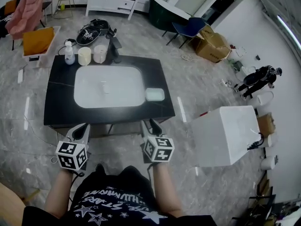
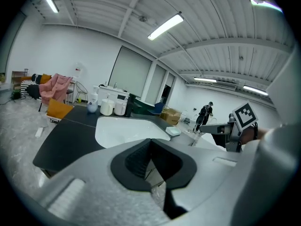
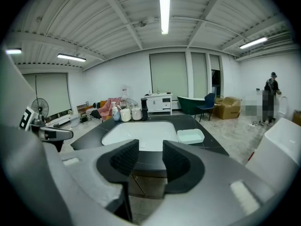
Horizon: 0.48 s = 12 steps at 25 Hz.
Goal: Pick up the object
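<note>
A black counter (image 1: 59,102) holds a white sink basin (image 1: 123,92) with a small pale piece (image 1: 104,84) near its middle. A pale green soap dish (image 1: 154,94) lies at the basin's right edge. My left gripper (image 1: 83,126) hovers just before the counter's front edge, its pads (image 2: 141,155) closed together with nothing between them. My right gripper (image 1: 151,123) hangs at the front edge further right, below the dish. Its jaws stand open (image 3: 150,149) and empty, looking over the basin (image 3: 141,132) and the dish (image 3: 190,135).
At the counter's back stand a pump bottle (image 1: 69,54), two cream cups (image 1: 84,56) and a black faucet (image 1: 114,48). A white box-like unit (image 1: 225,135) stands on the floor to the right. A person (image 1: 258,78) is far off right.
</note>
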{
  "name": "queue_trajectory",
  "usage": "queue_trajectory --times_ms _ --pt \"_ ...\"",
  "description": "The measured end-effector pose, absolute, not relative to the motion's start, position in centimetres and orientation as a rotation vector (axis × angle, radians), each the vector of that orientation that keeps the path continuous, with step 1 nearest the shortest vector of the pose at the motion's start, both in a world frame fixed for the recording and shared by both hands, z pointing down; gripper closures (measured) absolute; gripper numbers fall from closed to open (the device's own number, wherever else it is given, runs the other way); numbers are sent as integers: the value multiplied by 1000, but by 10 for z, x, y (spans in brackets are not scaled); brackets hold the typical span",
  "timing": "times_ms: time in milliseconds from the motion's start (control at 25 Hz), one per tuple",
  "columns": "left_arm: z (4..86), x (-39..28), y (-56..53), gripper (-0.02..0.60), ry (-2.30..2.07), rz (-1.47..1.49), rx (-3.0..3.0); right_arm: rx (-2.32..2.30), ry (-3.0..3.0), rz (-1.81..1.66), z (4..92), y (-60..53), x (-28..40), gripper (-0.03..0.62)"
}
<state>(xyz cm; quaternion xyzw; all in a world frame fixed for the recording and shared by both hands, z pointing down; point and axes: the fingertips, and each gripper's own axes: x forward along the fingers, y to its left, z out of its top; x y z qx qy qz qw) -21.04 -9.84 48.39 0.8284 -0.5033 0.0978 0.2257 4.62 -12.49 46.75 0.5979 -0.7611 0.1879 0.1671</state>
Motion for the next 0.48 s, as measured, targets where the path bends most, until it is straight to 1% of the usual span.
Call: queue_trajectory --times_ms 200,480 --pt "495 -201 -103 574 -1344 299 2286 1722 -2119 556 479 -129 64 430" --pt "503 -172 -122 574 -1318 337 2297 1705 -2121 575 494 -157 85 430"
